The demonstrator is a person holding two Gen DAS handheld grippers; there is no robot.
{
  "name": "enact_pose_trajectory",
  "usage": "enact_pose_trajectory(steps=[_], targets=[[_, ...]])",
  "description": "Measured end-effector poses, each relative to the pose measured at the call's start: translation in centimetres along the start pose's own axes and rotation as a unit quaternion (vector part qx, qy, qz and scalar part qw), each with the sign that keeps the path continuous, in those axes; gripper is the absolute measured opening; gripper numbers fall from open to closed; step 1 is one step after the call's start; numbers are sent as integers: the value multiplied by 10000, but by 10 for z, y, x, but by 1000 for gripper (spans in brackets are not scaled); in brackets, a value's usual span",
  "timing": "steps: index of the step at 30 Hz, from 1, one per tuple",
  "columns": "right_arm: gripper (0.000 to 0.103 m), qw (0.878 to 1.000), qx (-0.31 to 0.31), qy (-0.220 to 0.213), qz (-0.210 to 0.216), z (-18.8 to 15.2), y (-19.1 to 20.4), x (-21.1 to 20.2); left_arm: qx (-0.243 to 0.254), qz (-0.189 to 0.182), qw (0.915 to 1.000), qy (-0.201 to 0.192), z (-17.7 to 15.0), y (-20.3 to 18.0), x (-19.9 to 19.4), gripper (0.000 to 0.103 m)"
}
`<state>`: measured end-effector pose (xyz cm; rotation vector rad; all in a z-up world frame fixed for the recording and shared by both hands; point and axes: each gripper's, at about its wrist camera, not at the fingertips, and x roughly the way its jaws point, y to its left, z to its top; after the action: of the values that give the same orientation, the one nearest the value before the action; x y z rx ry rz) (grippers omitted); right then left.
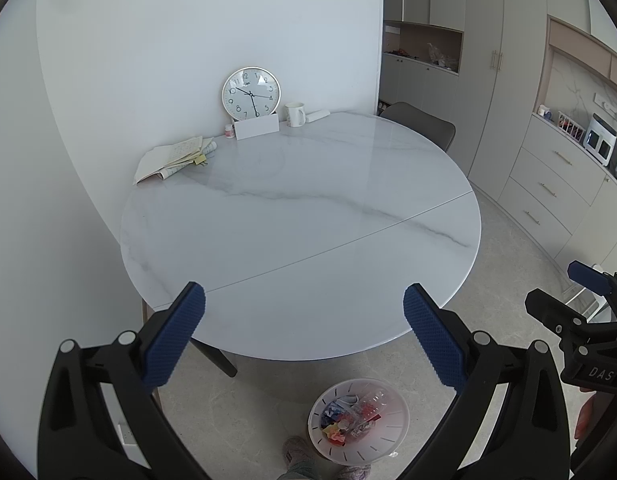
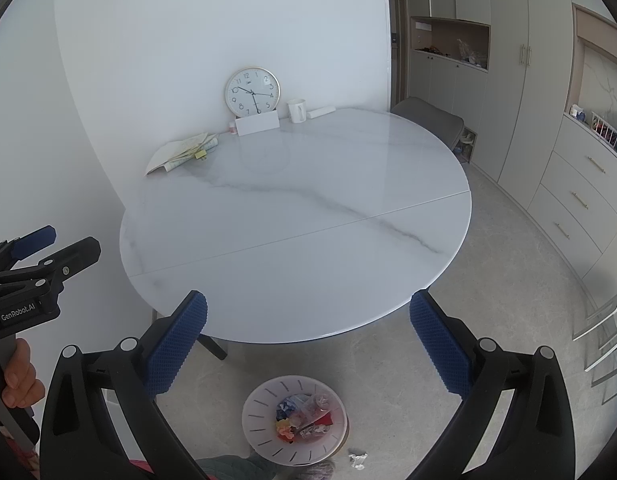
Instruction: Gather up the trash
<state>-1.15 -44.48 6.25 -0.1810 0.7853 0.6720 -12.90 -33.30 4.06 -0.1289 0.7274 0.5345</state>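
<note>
A white round trash bin stands on the floor below the table's near edge, holding colourful wrappers and clear plastic; it also shows in the right wrist view. A small crumpled white scrap lies on the floor just right of the bin. My left gripper is open and empty, held above the bin and the table's near edge. My right gripper is open and empty at about the same height. Each gripper shows in the other's view: the right one, the left one.
A round white marble table stands against the wall. At its back are a clock, a white card, a small jar, a mug, a white roll and a pile of papers. A grey chair and cabinets stand to the right.
</note>
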Motion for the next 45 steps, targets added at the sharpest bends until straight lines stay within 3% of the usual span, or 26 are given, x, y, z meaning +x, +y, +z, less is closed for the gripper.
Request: enact_pose_trajectory(steps=[45], targets=[[101, 10000, -36, 38, 35, -7, 8, -1, -88, 181, 9998, -89, -6, -6, -8, 95]])
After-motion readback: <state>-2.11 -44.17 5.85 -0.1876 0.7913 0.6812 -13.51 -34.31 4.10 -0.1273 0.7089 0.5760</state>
